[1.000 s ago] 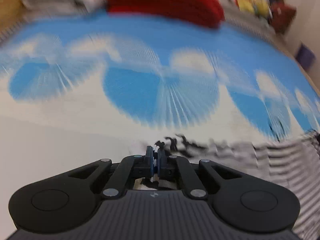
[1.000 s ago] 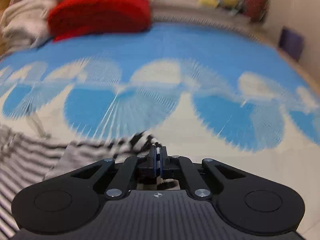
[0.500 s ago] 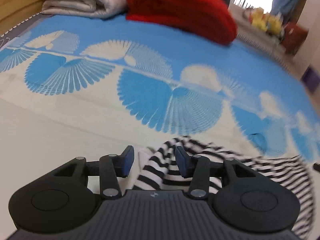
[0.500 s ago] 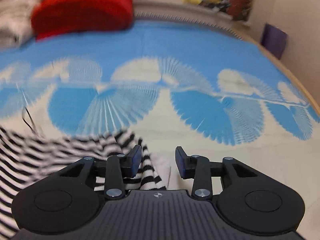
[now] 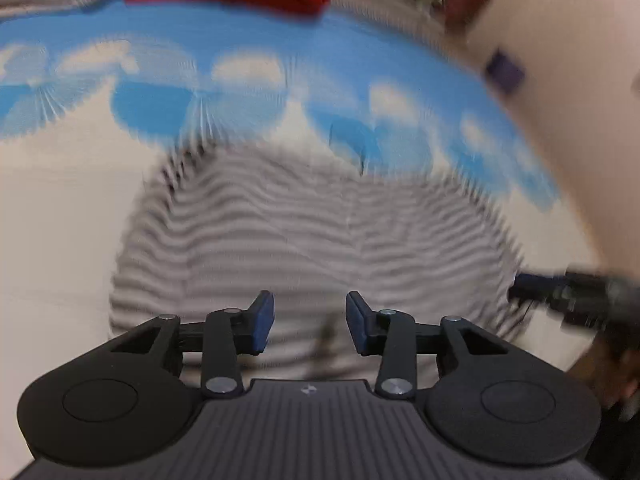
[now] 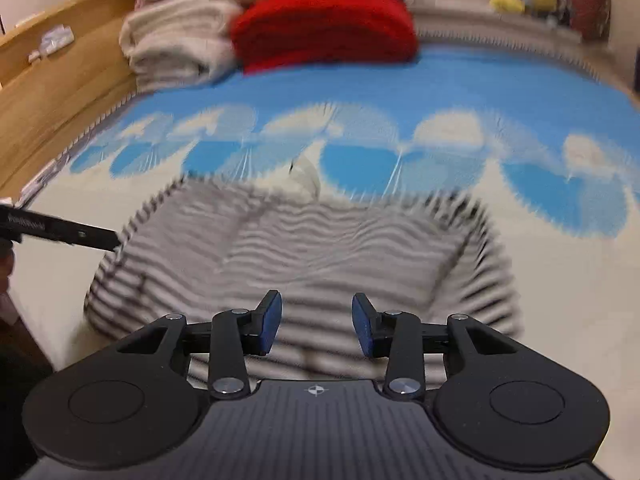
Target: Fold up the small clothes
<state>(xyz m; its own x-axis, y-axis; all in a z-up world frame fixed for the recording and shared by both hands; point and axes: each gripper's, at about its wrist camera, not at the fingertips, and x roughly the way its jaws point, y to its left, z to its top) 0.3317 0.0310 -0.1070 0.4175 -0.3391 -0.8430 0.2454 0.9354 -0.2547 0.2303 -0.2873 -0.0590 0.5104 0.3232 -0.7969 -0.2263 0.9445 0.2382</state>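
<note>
Blue-and-cream fan-print bed cover [image 6: 400, 80] fills both views, w/ a red knitted blanket [image 6: 324, 28] and a stack of folded beige blankets [image 6: 176, 44] at the far end, wooden bed frame [image 6: 60, 92] along one side. Black-and-white striped small garment [image 6: 304, 248] now lies folded on the cover right in front of me, well short of those piles. A sec ago both my pairs of jaws were pinched shut on its cloth; since then I let go. Left hand-held gripper [image 5: 310, 322] and right hand-held gripper [image 6: 316, 324] have just been opening, jaws apart now, nothing pinched, stripes only showing below the gap. So this fold looks laid down, imo; next is prob another fold or smoothing, garment edges look a bit wavy but pics are blurred. In right view the left one pokes in at the garment's left edge. Plenty of bare cover beyond and to the right; bed edge is close on the near left
</note>
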